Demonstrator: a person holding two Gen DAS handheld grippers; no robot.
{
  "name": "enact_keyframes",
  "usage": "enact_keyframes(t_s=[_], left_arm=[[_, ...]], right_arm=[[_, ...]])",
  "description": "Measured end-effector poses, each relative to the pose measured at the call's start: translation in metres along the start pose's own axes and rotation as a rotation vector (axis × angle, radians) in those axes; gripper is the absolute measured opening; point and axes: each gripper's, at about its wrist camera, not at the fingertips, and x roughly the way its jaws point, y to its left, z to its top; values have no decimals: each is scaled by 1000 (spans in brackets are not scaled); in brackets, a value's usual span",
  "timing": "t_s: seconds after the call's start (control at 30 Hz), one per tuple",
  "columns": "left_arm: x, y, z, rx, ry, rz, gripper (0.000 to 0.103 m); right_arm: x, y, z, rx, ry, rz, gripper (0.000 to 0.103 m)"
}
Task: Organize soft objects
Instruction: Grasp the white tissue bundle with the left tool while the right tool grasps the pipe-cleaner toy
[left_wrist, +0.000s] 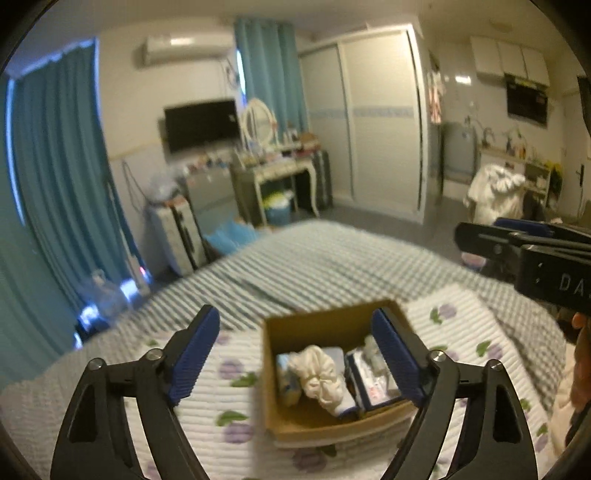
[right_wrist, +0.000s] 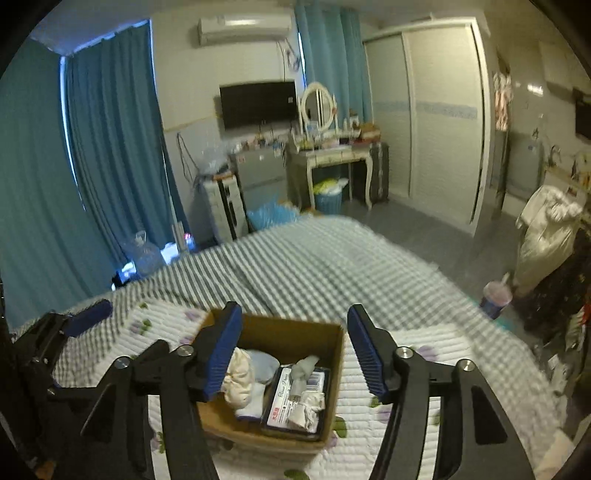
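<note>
A brown cardboard box (left_wrist: 325, 321) (right_wrist: 295, 332) sits on a white flowered quilt (left_wrist: 229, 402) (right_wrist: 424, 369) on the bed. Inside lie a cream bundled cloth (left_wrist: 319, 373) (right_wrist: 240, 376), a pale blue cloth (right_wrist: 264, 363), a dark tissue pack (right_wrist: 295, 398) (left_wrist: 373, 384) and small white cloth pieces (right_wrist: 308, 404). My left gripper (left_wrist: 295, 365) is open and empty, held above the box. My right gripper (right_wrist: 295, 354) is open and empty, also above the box. The right gripper also shows at the right edge of the left wrist view (left_wrist: 524, 254).
The bed has a grey checked cover (left_wrist: 332, 266) (right_wrist: 314, 258). Beyond it are teal curtains (right_wrist: 110, 147), a TV (right_wrist: 258, 103), a dressing table with mirror (right_wrist: 332, 151), a wardrobe (right_wrist: 436, 122) and white clothes on a rack (right_wrist: 546, 236).
</note>
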Motion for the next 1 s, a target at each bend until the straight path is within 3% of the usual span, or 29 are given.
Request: enact_keyframes(t_s=[0.07, 0.13, 0.2, 0.27, 0.3, 0.47, 0.67, 1.0], left_arm=[[-37, 5, 9, -8, -41, 16, 91], [-68, 11, 13, -20, -72, 25, 101], [-105, 16, 14, -22, -104, 25, 103], [-132, 21, 11, -22, -130, 26, 103], [-138, 22, 9, -22, -134, 30, 103], [-160, 15, -19, -14, -114, 46, 103], [-140, 14, -73, -44, -62, 57, 103], [-40, 3, -160, -109, 170, 22, 102]], right_arm=[[-41, 4, 9, -10, -32, -13, 66], [-72, 7, 12, -18, -50, -20, 70], [-109, 11, 9, -27, -72, -15, 72], [-139, 15, 1, -38, -93, -4, 87], [-153, 17, -4, -45, -102, 0, 94], [-181, 28, -41, -76, -85, 11, 98], [-155, 29, -105, -79, -15, 17, 102], [-27, 13, -195, -60, 192, 5, 102]])
